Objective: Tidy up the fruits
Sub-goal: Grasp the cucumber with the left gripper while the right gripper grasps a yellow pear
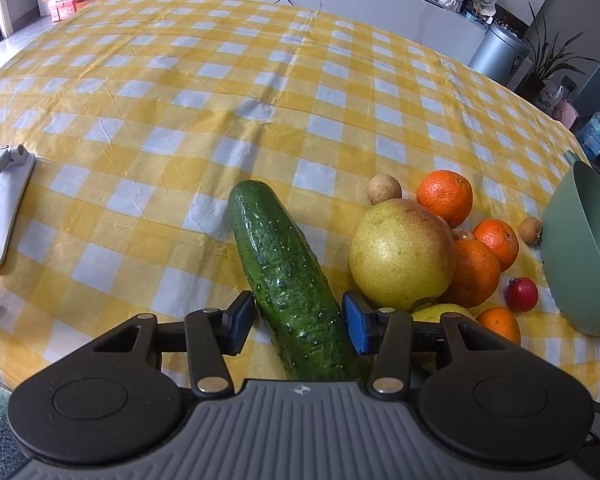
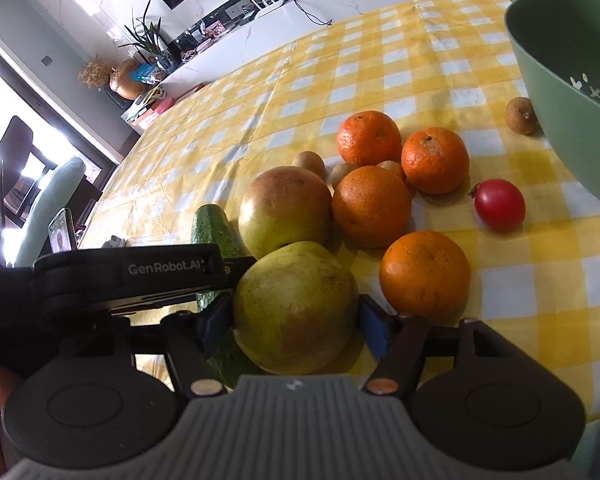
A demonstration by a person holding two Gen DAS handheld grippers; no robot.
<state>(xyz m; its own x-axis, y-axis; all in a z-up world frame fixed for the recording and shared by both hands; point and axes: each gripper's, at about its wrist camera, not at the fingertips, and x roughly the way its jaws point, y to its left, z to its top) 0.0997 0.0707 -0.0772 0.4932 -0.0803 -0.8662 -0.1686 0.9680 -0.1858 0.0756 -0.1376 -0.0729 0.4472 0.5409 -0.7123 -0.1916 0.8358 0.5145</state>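
Two grips are forming at once. Left gripper [image 1: 298, 322] straddles the near part of the cucumber [image 1: 284, 272], its blue pads at the skin on both sides; whether they press yet I cannot tell. Right gripper [image 2: 296, 330] brackets the near pear [image 2: 294, 308], pads [image 2: 374, 330] against its flanks, apparently clamped. Both fruits lie on the checked cloth [image 1: 180, 100] at the near edge of the pile, with oranges [image 2: 371, 206] beyond and the green bowl [image 2: 560, 92] at far right. Next, I judge, comes a firm squeeze, a straight lift, then a carry to the bowl clear of the oranges.
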